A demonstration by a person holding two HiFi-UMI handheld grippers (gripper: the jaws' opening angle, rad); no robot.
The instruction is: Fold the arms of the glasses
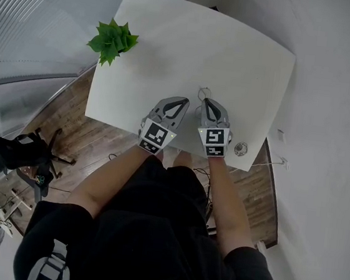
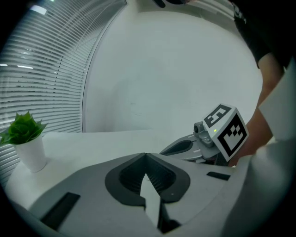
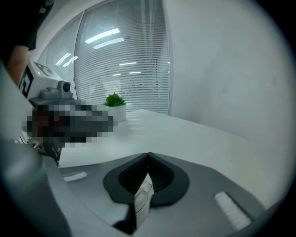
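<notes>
A leafy green plant in a white pot [image 1: 113,40] stands at the ten o'clock corner of the white rectangular table [image 1: 235,55], well apart from the work. The left gripper [image 1: 183,101] points toward one o'clock with its jaws together on nothing. The thin wire-framed glasses [image 1: 201,94] lie on the table just beyond both tips. They are at about two o'clock from the left gripper and eleven o'clock from the right gripper [image 1: 207,101], which looks nearer. Its jaws are together too. A fine wire line shows beneath them in the right gripper view, but whether they pinch it can't be made out. The frame's long axis is too faint to read.
</notes>
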